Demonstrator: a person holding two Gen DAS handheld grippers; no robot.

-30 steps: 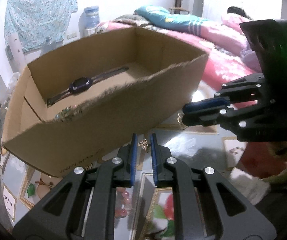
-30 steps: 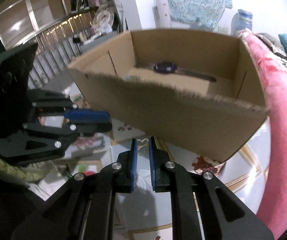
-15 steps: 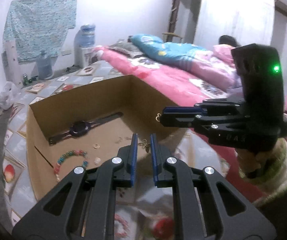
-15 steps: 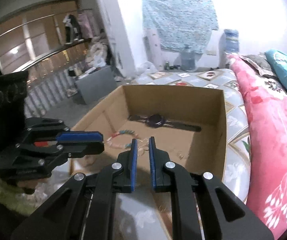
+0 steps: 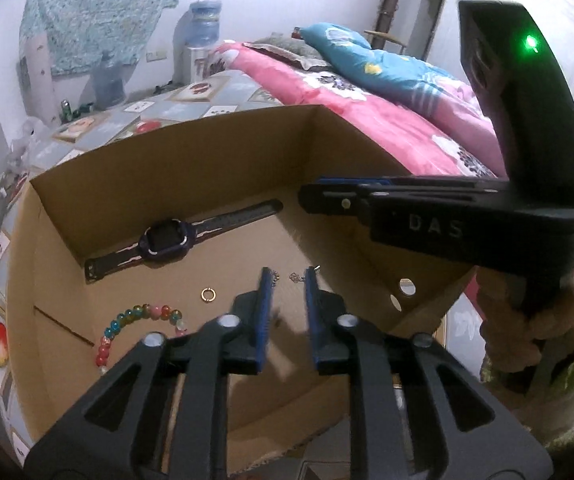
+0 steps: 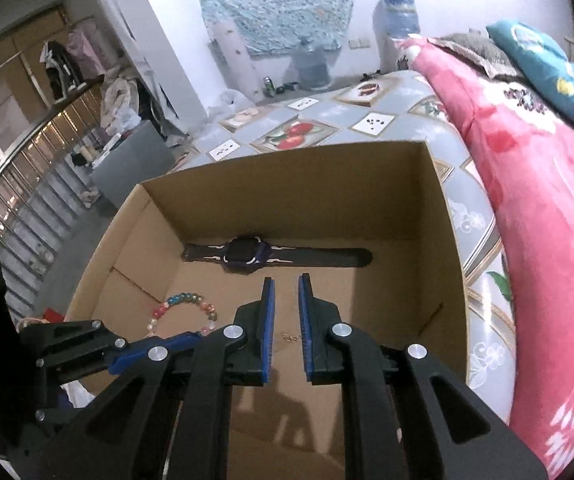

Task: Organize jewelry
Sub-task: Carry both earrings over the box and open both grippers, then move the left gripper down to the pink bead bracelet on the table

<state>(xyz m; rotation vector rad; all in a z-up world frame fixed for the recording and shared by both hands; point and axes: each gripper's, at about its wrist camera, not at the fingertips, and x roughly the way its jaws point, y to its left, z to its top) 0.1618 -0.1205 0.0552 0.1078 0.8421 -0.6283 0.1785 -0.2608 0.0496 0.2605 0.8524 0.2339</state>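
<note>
An open cardboard box (image 5: 175, 160) (image 6: 287, 160) holds a dark wristwatch (image 5: 167, 238) (image 6: 247, 256), a coloured bead bracelet (image 5: 135, 320) (image 6: 183, 304), a small gold ring (image 5: 207, 294) and small gold earrings (image 5: 295, 277) (image 6: 290, 337) on its floor. My left gripper (image 5: 286, 280) is open and empty over the box, the earrings just beyond its tips. My right gripper (image 6: 285, 286) is open and empty over the box; it also shows in the left wrist view (image 5: 327, 192). The left gripper shows at the lower left of the right wrist view (image 6: 135, 354).
The box sits on a fruit-patterned mat (image 6: 299, 120). A pink and blue quilt (image 6: 547, 200) (image 5: 367, 92) lies to the right. A water jug (image 5: 205, 12) stands by the far wall. A railing (image 6: 27, 184) and clutter lie to the left.
Both grippers rose over the box rim and moved above its inside. Both opened and let go of the small gold earrings, which now lie on the box floor.
</note>
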